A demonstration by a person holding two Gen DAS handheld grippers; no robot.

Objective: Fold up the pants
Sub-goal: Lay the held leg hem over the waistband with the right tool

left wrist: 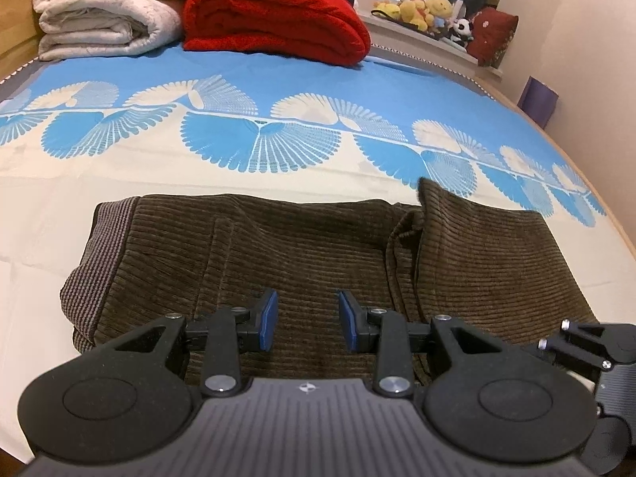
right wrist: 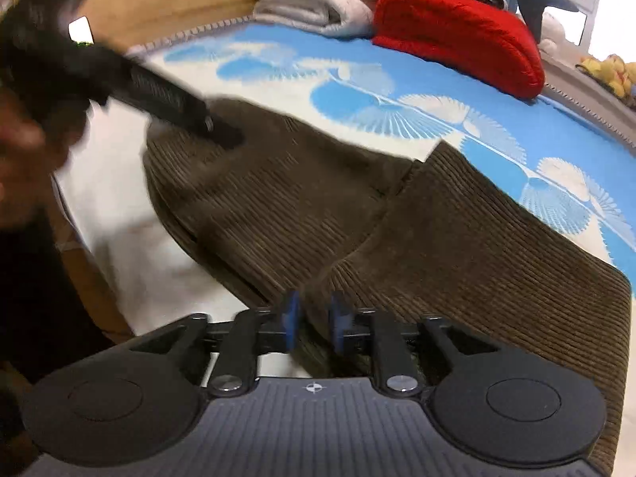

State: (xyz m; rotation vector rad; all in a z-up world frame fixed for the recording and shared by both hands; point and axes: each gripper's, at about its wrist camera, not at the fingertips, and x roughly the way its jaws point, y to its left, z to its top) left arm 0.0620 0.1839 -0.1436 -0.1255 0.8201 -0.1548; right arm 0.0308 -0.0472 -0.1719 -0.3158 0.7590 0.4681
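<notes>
The brown pants (left wrist: 318, 254) lie folded on the bed (left wrist: 278, 79). The left tool (left wrist: 306, 320) hovers over them, pads apart and empty. The right tool (right wrist: 314, 324) stands apart too, a fabric edge seemingly between its pads, though blurred.

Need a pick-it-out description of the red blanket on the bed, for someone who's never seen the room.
Start at the bed, covered by a blue and cream sheet printed with fan shapes. At its far end, two folded bundles sit side by side, well beyond the brown corduroy pants. The red blanket is the right-hand bundle in the left wrist view, vivid and fuzzy, while its neighbour is an off-white folded quilt.
</notes>
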